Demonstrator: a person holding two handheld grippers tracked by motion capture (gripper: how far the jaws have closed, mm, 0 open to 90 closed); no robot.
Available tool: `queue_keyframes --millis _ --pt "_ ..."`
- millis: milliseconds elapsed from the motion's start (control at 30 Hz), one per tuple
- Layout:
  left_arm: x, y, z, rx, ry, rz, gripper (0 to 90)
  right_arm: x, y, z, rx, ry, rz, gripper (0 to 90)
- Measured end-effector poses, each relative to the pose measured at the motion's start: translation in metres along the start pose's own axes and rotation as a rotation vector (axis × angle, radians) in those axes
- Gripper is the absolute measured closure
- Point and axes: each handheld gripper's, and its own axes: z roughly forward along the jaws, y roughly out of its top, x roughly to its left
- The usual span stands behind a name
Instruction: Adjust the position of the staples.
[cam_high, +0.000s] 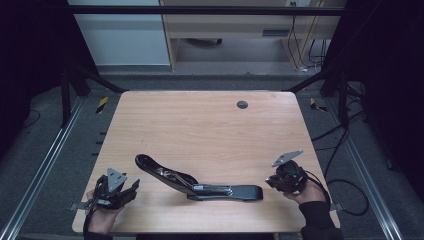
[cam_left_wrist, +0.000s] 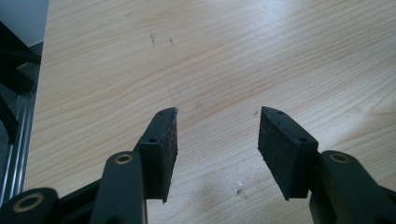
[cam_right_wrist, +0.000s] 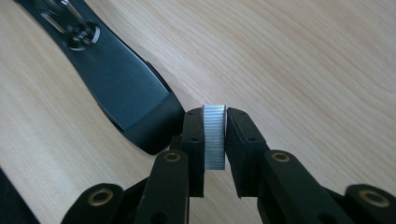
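A black stapler (cam_high: 200, 182) lies swung open near the table's front edge, its top arm raised toward the left and its base flat. My right gripper (cam_high: 274, 181) sits just right of the base end (cam_right_wrist: 135, 100) and is shut on a strip of silver staples (cam_right_wrist: 214, 137), held upright between the pads. My left gripper (cam_high: 131, 189) rests at the front left corner, open, with bare wood between its fingers (cam_left_wrist: 161, 151).
The wooden table (cam_high: 210, 130) has a round grey cable hole (cam_high: 242, 104) at the back. Metal rails run along both sides on the floor, and cables trail at the right.
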Motion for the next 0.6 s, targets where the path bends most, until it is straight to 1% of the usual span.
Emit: queue_keyframes --millis 100,200,367,433,500,600 --pt "0.000 0.000 0.001 0.004 -0.002 0.001 46.8 0.004 0.006 -0.004 -0.022 0.014 -0.026 77.9" --pt "-0.001 0.000 0.001 0.005 -0.001 0.002 46.7 0.006 0.013 -0.008 -0.049 0.024 -0.039 78.0" --pt "-0.001 0.000 0.000 0.002 0.001 0.000 46.7 0.008 0.024 -0.010 -0.086 0.061 -0.071 78.0" --pt "-0.001 0.000 0.001 0.004 0.000 0.002 46.7 0.009 0.028 -0.008 -0.090 0.075 -0.081 78.0" --pt "-0.001 0.000 0.001 0.006 -0.002 0.002 46.7 0.010 0.032 -0.007 -0.092 0.092 -0.101 78.0" --pt "-0.001 0.000 0.002 0.005 -0.003 0.002 46.7 0.013 0.038 -0.005 -0.095 0.105 -0.118 78.0"
